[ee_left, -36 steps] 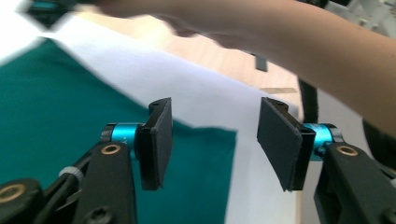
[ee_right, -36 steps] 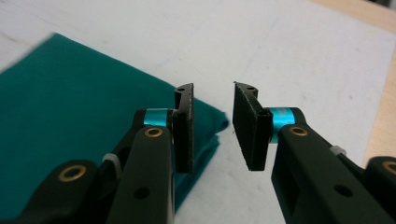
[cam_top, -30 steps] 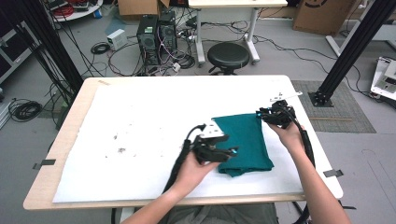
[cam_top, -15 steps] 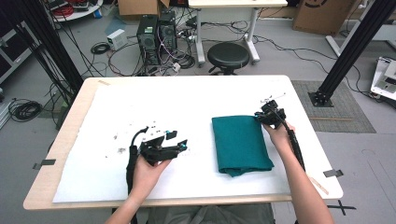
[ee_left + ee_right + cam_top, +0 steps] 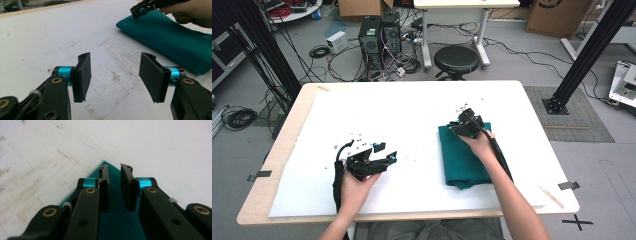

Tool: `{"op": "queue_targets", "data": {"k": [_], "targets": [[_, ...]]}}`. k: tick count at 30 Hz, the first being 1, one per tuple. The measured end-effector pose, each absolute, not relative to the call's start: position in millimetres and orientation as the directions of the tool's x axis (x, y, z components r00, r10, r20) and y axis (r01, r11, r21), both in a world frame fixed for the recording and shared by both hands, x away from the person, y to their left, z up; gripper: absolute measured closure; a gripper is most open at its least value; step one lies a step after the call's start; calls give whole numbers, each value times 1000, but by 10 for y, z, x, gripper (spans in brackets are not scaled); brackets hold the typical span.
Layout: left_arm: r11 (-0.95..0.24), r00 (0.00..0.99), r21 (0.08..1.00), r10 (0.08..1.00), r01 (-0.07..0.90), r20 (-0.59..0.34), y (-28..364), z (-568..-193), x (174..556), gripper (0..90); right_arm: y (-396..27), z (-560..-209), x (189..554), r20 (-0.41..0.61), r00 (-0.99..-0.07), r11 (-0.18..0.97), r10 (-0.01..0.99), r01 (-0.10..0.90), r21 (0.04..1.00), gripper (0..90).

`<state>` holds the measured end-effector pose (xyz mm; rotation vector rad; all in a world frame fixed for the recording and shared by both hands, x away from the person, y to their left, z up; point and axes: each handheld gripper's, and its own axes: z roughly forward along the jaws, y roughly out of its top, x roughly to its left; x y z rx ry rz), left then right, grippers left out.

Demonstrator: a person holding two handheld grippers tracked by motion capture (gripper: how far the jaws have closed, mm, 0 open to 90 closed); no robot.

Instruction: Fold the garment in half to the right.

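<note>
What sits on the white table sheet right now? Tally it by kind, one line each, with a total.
Folded teal cloth: 1
Hand-held gripper: 2, the left hand-held gripper open over bare sheet, the right hand-held gripper at the cloth's far corner, jaws slightly apart
Total: 3

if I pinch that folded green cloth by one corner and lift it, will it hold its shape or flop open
Probably flop: the green cloth lies in soft folded layers with rounded edges, so the layers would likely hang and unfold. It looks thin, so likely light. Pushed, it may bunch on the white table cover rather than slide whole.
</note>
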<state>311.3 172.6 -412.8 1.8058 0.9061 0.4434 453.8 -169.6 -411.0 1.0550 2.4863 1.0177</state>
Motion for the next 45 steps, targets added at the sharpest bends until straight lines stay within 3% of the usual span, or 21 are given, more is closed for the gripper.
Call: {"op": "queue_targets", "data": {"k": [6,9,17,24,29,35,38,45], "targets": [[-203,653,904,751,377,-104,1720,-4146,3095,431,-1432,-4282,4695,-31,-693,560,720,555,616,800],[-204,654,905,749,373,-101,1721,-4148,3081,431,-1447,-4242,4652,-46,-673,548,738,558,624,774],[-212,661,904,744,372,-97,1702,-4149,3074,429,-1801,-3916,3936,-35,-739,541,673,460,704,766],[-221,665,902,741,370,-91,1646,-4156,3079,428,-1984,-4092,3431,44,-768,513,639,469,719,766],[-224,664,902,743,369,-87,1631,-4172,3097,422,-1904,-4298,3319,0,-772,567,635,467,679,766],[-222,665,904,742,364,-85,1641,-4171,3071,423,-1905,-4172,3102,6,-787,547,617,435,715,749],[-227,667,903,741,365,-83,1648,-4179,3054,422,-1829,-4306,2977,-59,-796,604,602,405,687,751],[-232,669,902,739,363,-80,1684,-4199,2970,418,-2050,-4121,2783,-57,-758,531,649,399,748,723]]}}
